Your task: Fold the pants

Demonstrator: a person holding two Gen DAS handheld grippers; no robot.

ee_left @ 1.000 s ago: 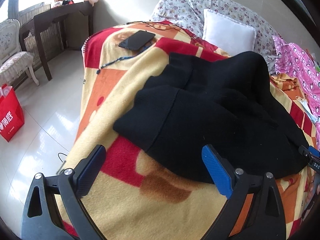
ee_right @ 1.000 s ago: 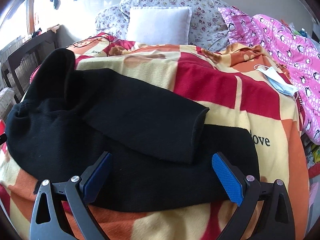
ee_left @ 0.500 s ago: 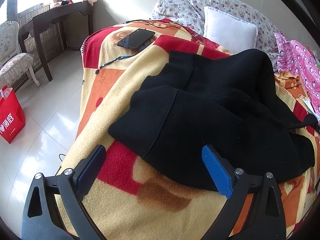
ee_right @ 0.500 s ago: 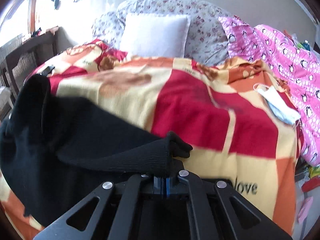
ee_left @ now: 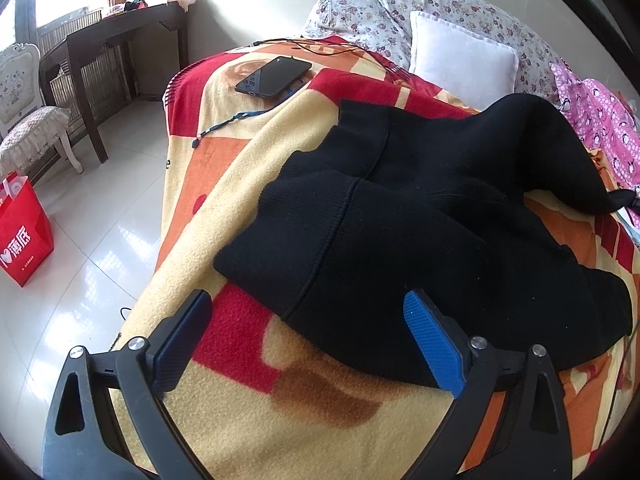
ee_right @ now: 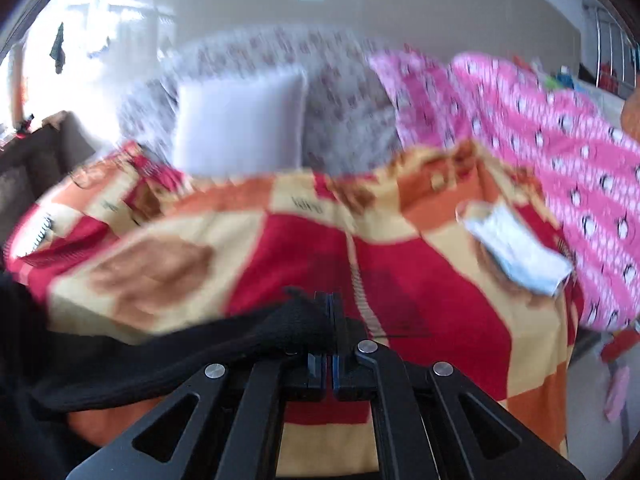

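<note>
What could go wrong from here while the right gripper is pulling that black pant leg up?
The right gripper pinches only a thin edge of the black pants, so the knit could slip free. The open left gripper pins nothing, so the whole pile may drag. A swinging leg could catch the face mask.

home bedroom | blanket-covered bed [ee_left: 248,184] | pillow [ee_left: 460,60] | wooden desk [ee_left: 120,36]

The red paper bag [ee_left: 24,232] on the floor carries white print — a heart shape followed by two Chinese characters, reading roughly "薄底", with a line of smaller print beneath too small to read. Dark lettering sits on the blanket [ee_left: 240,184] at its left edge — too distorted to read.
</note>
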